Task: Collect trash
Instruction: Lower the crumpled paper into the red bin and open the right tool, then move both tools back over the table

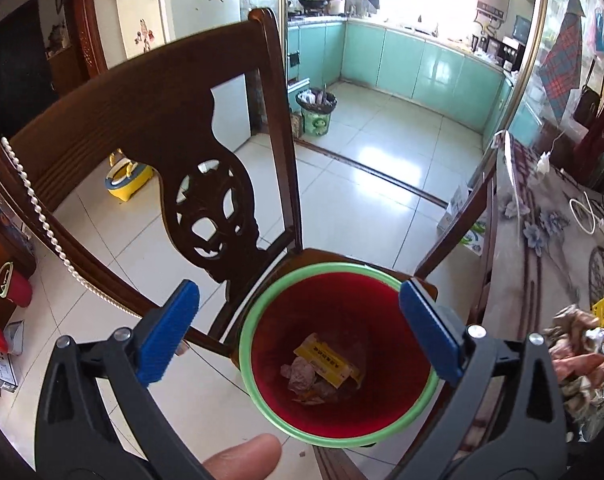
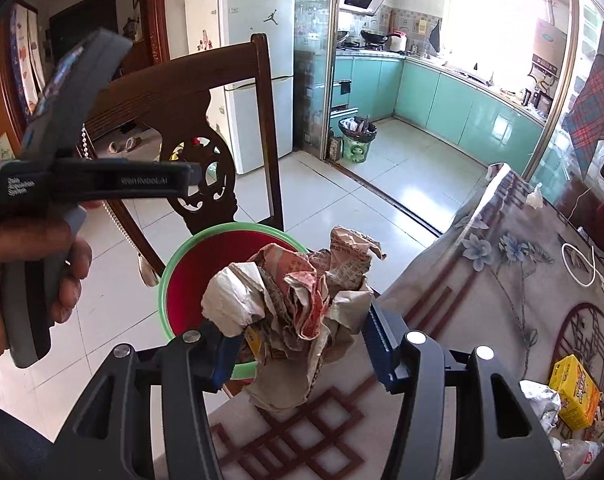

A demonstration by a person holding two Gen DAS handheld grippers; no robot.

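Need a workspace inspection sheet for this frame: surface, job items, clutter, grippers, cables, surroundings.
Surface: table with a floral cover under clear plastic, bare toward its near corner.
Job's things: red bin with a green rim on a chair seat, already holding crumpled paper and a yellow box; a crumpled newspaper wad is held near the bin.
Clutter: yellow carton and foil scraps on the table's right edge.
Grippers: left gripper open above the bin, nothing between the pads; right gripper shut on the newspaper wad.
Cables: white cable coiled on the table.
Surroundings: wooden chair, tiled floor, kitchen with a second bin.
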